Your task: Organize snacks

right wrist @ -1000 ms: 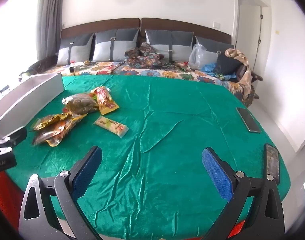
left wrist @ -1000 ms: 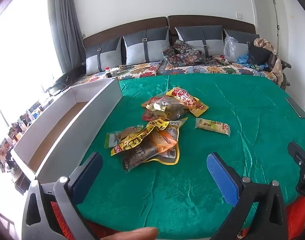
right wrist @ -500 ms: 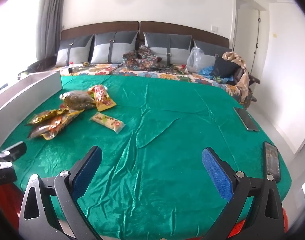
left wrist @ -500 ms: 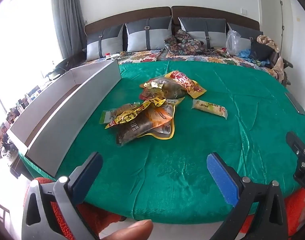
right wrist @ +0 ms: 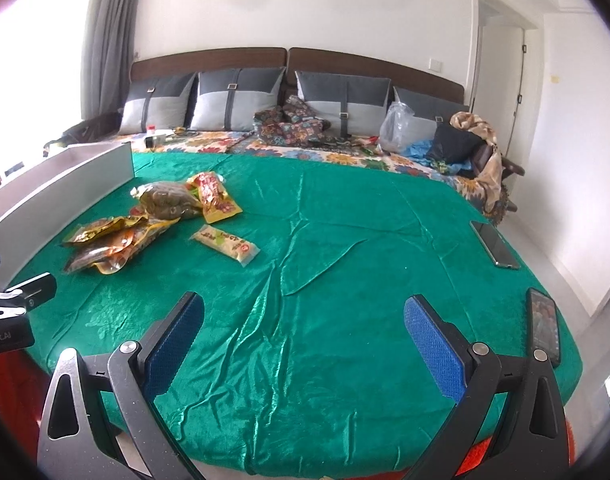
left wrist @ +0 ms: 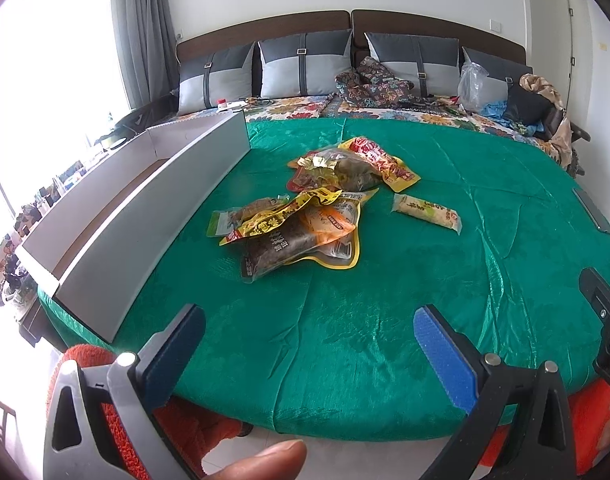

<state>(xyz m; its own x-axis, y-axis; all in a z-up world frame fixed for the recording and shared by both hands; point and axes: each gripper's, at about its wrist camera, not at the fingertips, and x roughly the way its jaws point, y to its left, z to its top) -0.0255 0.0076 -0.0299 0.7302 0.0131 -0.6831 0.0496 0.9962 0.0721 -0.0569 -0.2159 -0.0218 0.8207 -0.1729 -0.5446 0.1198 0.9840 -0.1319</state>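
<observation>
A heap of snack packets [left wrist: 305, 220] lies on the green cloth of the table [left wrist: 385, 320]; it also shows in the right wrist view [right wrist: 145, 224]. A pale long packet [left wrist: 427, 213] lies apart to the heap's right, also seen in the right wrist view [right wrist: 227, 243]. A long grey open box [left wrist: 145, 216] stands along the table's left side. My left gripper [left wrist: 309, 336] is open and empty, held near the table's front edge, well short of the heap. My right gripper [right wrist: 303, 330] is open and empty over the front of the table.
Two phones lie at the table's right edge, one farther [right wrist: 495, 244] and one nearer [right wrist: 543, 324]. A bed with grey pillows [left wrist: 305, 64], clothes and a plastic bag [right wrist: 397, 128] stands behind the table. A bright window is at the left.
Both grippers have drawn back toward the table's front edge, so the heap and box look farther away. Both stay open and empty.
</observation>
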